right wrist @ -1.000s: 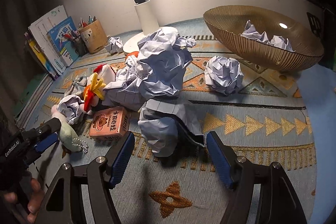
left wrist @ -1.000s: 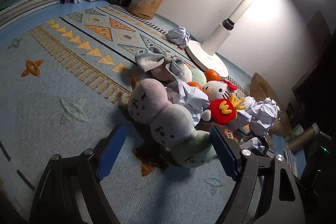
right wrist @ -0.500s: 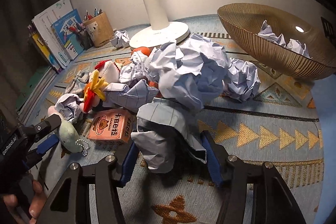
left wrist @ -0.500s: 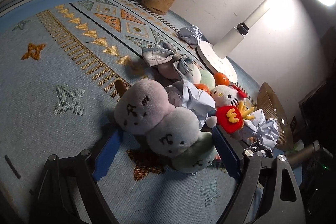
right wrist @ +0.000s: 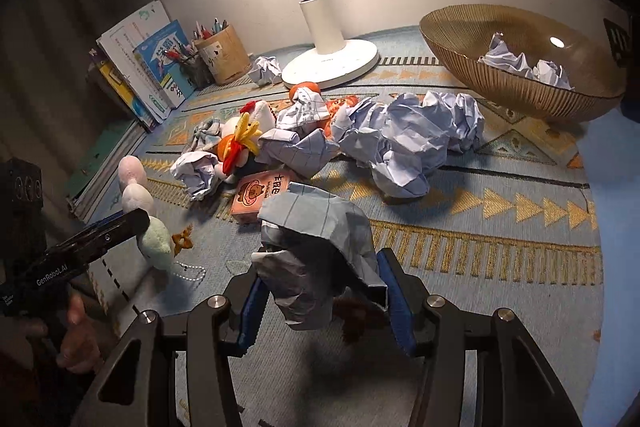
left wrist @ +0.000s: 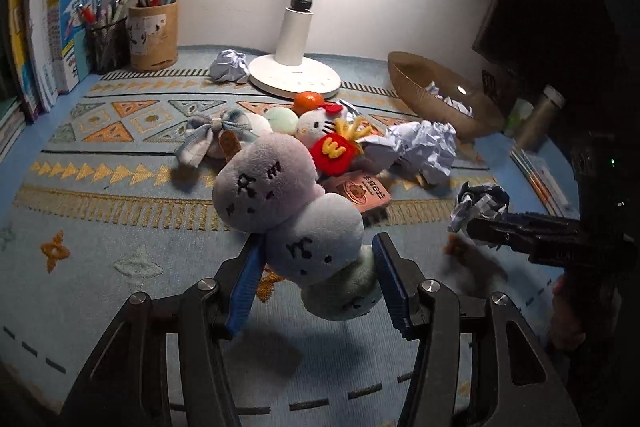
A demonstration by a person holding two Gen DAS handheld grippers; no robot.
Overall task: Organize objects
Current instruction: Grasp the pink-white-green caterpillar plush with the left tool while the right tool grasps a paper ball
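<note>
The left gripper (left wrist: pixel 316 277) has just been closing, and its blue pads (left wrist: pixel 244 283) now pinch the soft plush toy of 3 stacked balls, pink, grey-blue and pale green (left wrist: pixel 288 215), at its lower 2 balls, so the toy hangs clear above the blue patterned woven mat (left wrist: pixel 120 227) with its shadow underneath. The right gripper (right wrist: pixel 320 301) has also been closing and clamps a crumpled sheet of grid-lined blue-white paper (right wrist: pixel 320 247) between its blue pads (right wrist: pixel 394 301), lifted off the mat too. Just behind them sits the clutter: a pink carton with a cartoon bear (right wrist: pixel 260 197), a white cat plush holding red fries (left wrist: pixel 324 135), an orange fruit (left wrist: pixel 309 101), a checked fabric bow (left wrist: pixel 212 135) and more loose paper balls (right wrist: pixel 404 143). The white desk lamp's round base (left wrist: pixel 294 81) stands near the wall, a ribbed amber glass bowl (right wrist: pixel 520 83) with paper wads in it lies at the right, and a tan pencil cup (left wrist: pixel 154 35) beside upright books (left wrist: pixel 60 39) stands at the left.
</note>
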